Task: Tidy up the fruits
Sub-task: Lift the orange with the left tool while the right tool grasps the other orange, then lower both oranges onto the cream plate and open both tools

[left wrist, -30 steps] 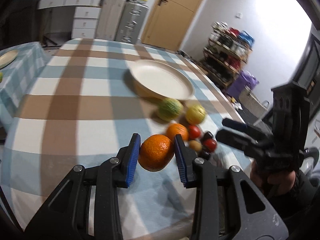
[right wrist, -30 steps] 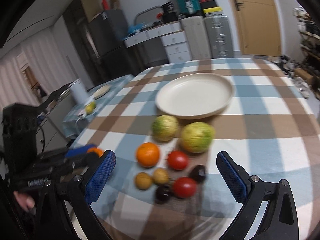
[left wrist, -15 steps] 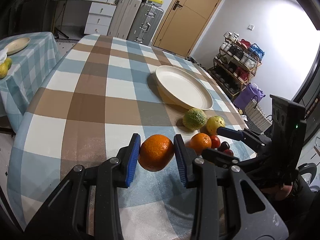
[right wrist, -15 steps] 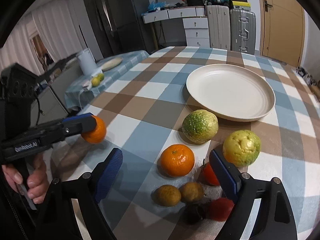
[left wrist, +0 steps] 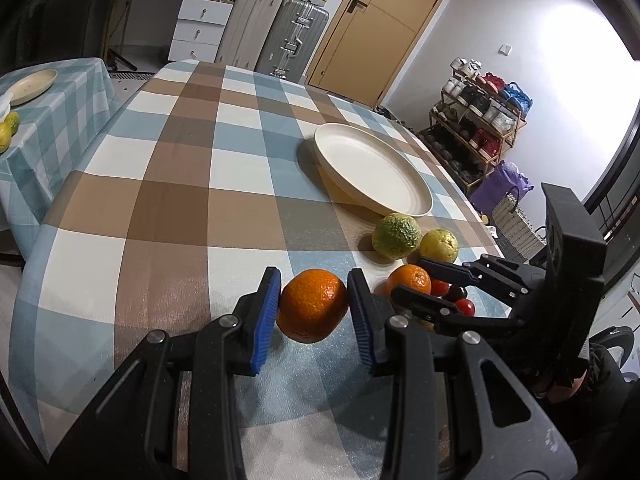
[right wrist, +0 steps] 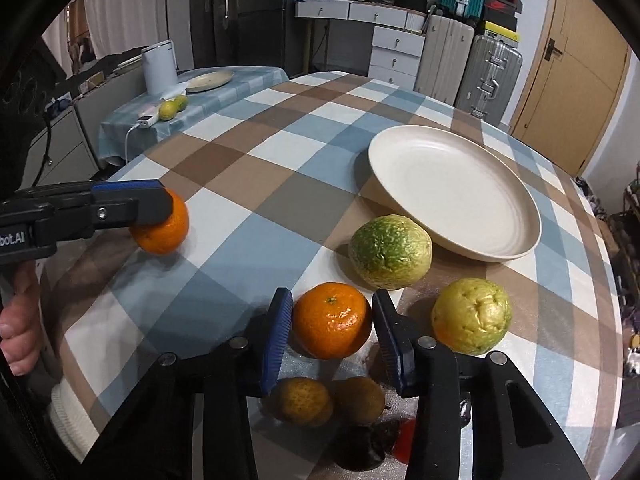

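Left gripper (left wrist: 314, 312): clamped on an orange (left wrist: 312, 304), both blue pads (left wrist: 264, 320) pressed against its sides; I hold it lifted just above the checked tablecloth (left wrist: 192, 184), near the front left part of the table. Seen from my right wrist view, this orange (right wrist: 162, 230) hangs out to the left, well apart from the other fruit.

Right gripper (right wrist: 332, 332): narrowed around a second orange, the mandarin (right wrist: 332, 320), which sits on the cloth. Pads lie close along both its sides; I cannot tell whether they press it or merely flank it.

Plate (right wrist: 456, 196): cream, shallow, on the cloth beyond the fruit group, toward the door side.

Green fruit (right wrist: 390, 250): bumpy, green and yellow, just in front of the plate rim, beside the mandarin.

Yellow fruit (right wrist: 472, 316): bumpy, right of the mandarin, near the green one.

Brown fruits (right wrist: 306, 400): two small, side by side, beneath my right gripper's fingers.

Dark fruit (right wrist: 360, 448): one at least, close under the right gripper, partly hidden; something red (right wrist: 402, 442) touches it, kind unclear.

Side table (right wrist: 224, 84): separate, checked cloth, bearing a small plate, a white canister and two green-yellow fruits.
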A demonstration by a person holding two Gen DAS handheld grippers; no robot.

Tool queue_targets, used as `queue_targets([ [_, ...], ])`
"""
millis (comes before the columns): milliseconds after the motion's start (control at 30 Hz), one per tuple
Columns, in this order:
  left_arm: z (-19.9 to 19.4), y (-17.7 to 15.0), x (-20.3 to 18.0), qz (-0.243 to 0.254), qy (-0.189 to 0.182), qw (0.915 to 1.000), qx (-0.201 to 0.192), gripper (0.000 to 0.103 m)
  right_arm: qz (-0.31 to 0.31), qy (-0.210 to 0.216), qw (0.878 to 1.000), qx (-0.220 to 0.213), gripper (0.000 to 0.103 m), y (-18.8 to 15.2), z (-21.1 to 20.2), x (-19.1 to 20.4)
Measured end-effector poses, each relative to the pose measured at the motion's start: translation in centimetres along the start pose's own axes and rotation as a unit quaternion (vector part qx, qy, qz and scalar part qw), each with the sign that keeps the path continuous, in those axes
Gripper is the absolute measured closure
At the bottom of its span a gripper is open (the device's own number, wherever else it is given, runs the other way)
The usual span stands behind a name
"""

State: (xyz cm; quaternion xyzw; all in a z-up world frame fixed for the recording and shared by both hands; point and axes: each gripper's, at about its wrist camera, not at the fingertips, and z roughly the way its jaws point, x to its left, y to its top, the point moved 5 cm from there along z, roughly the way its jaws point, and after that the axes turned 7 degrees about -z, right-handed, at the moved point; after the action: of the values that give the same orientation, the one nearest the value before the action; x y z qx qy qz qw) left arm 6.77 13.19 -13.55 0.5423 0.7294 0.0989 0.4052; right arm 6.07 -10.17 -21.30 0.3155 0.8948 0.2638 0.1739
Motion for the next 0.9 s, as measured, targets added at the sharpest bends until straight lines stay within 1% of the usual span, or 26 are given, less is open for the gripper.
queue_targets([
  [67,0.3,0.2,-0.1,0.001,0.001,1.0,0.001,0.072,-0.004,0.0,1.0,-0.002,0.062,0.0,0.0,0.1],
  [167,0.7,0.4,-0.3,0.005,0.006,1.0,0.003,0.072,0.007,0.018,1.0,-0.019,0.062,0.1,-0.6,0.0],
  [233,0.9,0.5,-0.5,0.008,0.008,0.9999,0.003,0.072,0.02,0.03,0.999,-0.035,0.062,0.2,-1.2,-0.5],
  [367,1.6,1.8,-1.0,0.011,0.011,0.9999,0.004,0.072,0.049,0.068,0.993,-0.078,0.063,0.8,-3.0,-1.5],
  [467,2.2,3.5,-1.8,0.015,0.009,0.9998,0.001,0.072,0.07,0.088,0.988,-0.11,0.063,1.6,-4.8,-2.9],
  [567,3.2,5.9,-3.1,0.024,0.008,0.9997,-0.003,0.072,0.084,0.09,0.984,-0.13,0.063,2.4,-6.0,-4.7],
  [667,4.8,8.7,-4.9,0.037,0.008,0.9993,-0.004,0.072,0.104,0.085,0.979,-0.151,0.063,3.5,-7.1,-7.5],
  [733,5.9,10.4,-5.9,0.042,0.0,0.9991,-0.004,0.072,0.119,0.085,0.976,-0.162,0.063,4.4,-7.4,-9.9],
  [900,10.1,15.0,-8.7,0.059,-0.008,0.9982,0.004,0.072,0.145,0.089,0.969,-0.178,0.063,6.8,-6.8,-15.2],
])
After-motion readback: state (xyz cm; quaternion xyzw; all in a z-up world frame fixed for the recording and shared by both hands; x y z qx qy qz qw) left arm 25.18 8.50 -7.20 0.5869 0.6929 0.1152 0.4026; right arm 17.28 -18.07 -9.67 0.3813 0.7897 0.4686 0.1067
